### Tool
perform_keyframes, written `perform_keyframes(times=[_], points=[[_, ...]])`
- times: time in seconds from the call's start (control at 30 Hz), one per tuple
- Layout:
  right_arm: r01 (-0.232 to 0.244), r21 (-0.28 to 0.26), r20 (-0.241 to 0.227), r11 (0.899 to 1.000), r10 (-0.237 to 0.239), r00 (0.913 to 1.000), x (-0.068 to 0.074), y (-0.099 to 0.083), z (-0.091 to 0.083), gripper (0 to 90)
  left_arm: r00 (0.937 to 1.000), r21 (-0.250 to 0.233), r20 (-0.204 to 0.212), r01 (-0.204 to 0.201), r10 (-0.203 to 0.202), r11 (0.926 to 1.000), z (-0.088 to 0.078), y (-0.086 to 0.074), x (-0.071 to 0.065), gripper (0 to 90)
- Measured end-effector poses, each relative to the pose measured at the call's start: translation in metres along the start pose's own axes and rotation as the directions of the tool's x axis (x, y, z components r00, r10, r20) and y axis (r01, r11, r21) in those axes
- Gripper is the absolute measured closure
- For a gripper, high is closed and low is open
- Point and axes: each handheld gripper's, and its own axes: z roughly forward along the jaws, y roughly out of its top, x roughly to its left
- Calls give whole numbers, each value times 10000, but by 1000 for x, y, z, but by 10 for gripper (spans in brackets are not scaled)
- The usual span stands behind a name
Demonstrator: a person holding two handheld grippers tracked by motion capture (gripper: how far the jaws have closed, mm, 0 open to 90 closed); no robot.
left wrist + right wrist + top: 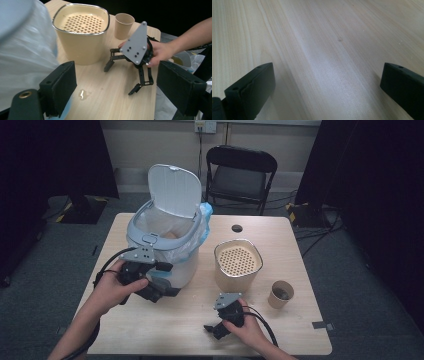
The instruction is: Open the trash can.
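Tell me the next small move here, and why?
Probably swing the right gripper toward the paper cup: the bin has its lid open, the left gripper sits at the bin's front, and the right jaws are open and empty.

A perforated beige container (238,265) and paper cup (280,293) stand on the table (280,330); a black chair (240,175) sits behind.

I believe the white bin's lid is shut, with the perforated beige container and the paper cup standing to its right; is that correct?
Not quite: the lid of the white bin stands open, tilted up and back, as the high view shows. The perforated beige container and the paper cup do stand to its right.
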Motion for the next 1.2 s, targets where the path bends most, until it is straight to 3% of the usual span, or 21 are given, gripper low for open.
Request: perform_keyframes(times=[0.07,0.23,0.5,0.67,0.9,1.2], points=[[5,-1,-3,10000,-5,10000,0,0,0,0,9997,74,241,-90,88,9999,4,-4,-6,159],[94,-10,-71,10000,-94,9999,-1,0,0,0,9991,92,406,-107,103,9999,9,-10,-12,159],[206,34,-159,9998,-205,9997,-3,-1,-3,16,9983,103,555,181,-187,9998,25,-34,-15,159],[180,-28,-122,9998,-180,9998,-8,-1,-8,141,9982,475,561,203,-229,9987,42,-50,-16,159],[95,77,-249,9999,-93,9996,-10,-3,-15,142,9965,968,817,84,-164,9953,69,-72,-18,159],[98,90,-539,9999,-93,9985,-13,-4,-29,143,9975,1313,696,30,-122,9913,91,-91,-14,159]])
